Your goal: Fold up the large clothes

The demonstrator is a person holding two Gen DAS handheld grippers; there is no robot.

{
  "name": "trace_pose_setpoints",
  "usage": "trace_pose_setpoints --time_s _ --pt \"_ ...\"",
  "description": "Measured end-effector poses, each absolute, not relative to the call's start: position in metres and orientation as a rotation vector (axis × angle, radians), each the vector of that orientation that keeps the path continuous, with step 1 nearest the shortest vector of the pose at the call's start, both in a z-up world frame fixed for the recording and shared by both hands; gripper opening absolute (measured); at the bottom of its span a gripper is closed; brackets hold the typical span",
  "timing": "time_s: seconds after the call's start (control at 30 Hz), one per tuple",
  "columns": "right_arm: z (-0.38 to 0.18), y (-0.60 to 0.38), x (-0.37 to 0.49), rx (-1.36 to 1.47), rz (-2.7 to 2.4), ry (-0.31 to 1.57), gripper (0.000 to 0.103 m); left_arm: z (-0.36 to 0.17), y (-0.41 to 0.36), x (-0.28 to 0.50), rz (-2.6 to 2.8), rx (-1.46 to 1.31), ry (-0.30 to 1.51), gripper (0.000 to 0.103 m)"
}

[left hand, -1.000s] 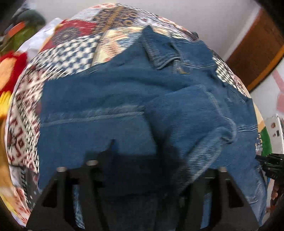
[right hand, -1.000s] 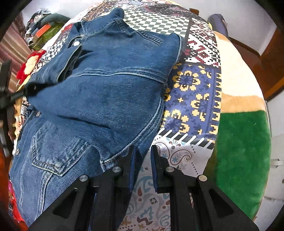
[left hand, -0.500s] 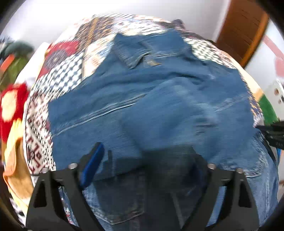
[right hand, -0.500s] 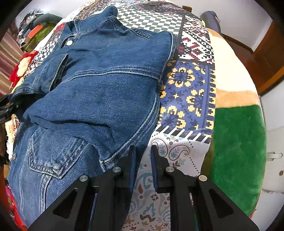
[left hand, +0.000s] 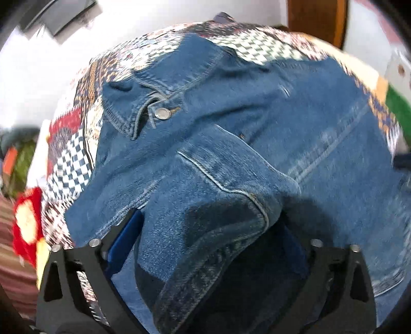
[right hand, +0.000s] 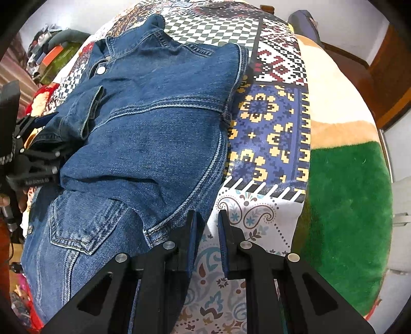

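Observation:
A blue denim jacket (right hand: 159, 123) lies on a patchwork bedspread (right hand: 272, 123), collar at the far end. In the left wrist view its sleeve cuff (left hand: 221, 205) drapes over my left gripper (left hand: 205, 244), whose fingers stand wide apart; the right finger is mostly hidden under the denim. My left gripper also shows at the left edge of the right wrist view (right hand: 38, 144), by the cuff. My right gripper (right hand: 206, 226) sits at the jacket's near right hem, jaws a narrow gap apart with bedspread between them, nothing held.
A green plush blanket (right hand: 346, 210) covers the right of the bed. Piled clothes and red fabric (left hand: 25, 221) lie off the bed's left side. A wooden door (left hand: 316, 23) and white wall stand behind.
My left gripper has carried the sleeve cuff up and inward over the jacket body and tilted toward the collar. My right gripper has stayed put.

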State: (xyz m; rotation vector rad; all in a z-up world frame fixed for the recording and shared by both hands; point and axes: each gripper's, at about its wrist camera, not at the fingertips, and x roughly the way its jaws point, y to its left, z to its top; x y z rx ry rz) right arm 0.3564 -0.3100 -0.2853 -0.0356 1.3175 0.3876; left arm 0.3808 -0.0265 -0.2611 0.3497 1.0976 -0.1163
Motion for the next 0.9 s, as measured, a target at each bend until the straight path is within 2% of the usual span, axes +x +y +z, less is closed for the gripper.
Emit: trace_pose_setpoints --time_s 0.07,0.13,0.27,0.3,0.47,0.57,0.77,0.9 --pt "-0.284 -0.312 0.357 -0.031 0.390 1.321 0.012 -0.256 -0.021 0.384 -0.111 0.320 1.084 0.071" --pt "-0.278 -0.314 0.358 -0.030 0.396 1.316 0.012 -0.245 -0.012 0.387 -0.087 0.279 1.062 0.043" --pt "-0.259 -0.320 0.364 -0.025 0.393 1.272 0.012 -0.222 0.018 0.390 -0.051 0.157 1.013 0.022" --pt "-0.255 -0.320 0.365 -0.019 0.394 1.259 0.012 -0.214 0.028 0.389 -0.041 0.123 0.994 0.014" --pt "-0.236 -0.312 0.381 -0.010 0.405 1.210 0.012 -0.176 0.076 0.372 -0.011 -0.027 0.889 0.013" --pt "-0.241 -0.297 0.394 -0.003 0.417 1.217 0.012 -0.172 0.095 0.358 0.003 -0.059 0.879 0.013" --pt "-0.287 -0.271 0.405 -0.046 0.447 1.276 0.012 -0.215 0.116 0.333 0.022 -0.084 0.988 0.015" --pt "-0.285 -0.262 0.396 -0.137 0.441 1.229 0.012 -0.246 0.128 0.313 0.036 -0.129 1.056 0.024"
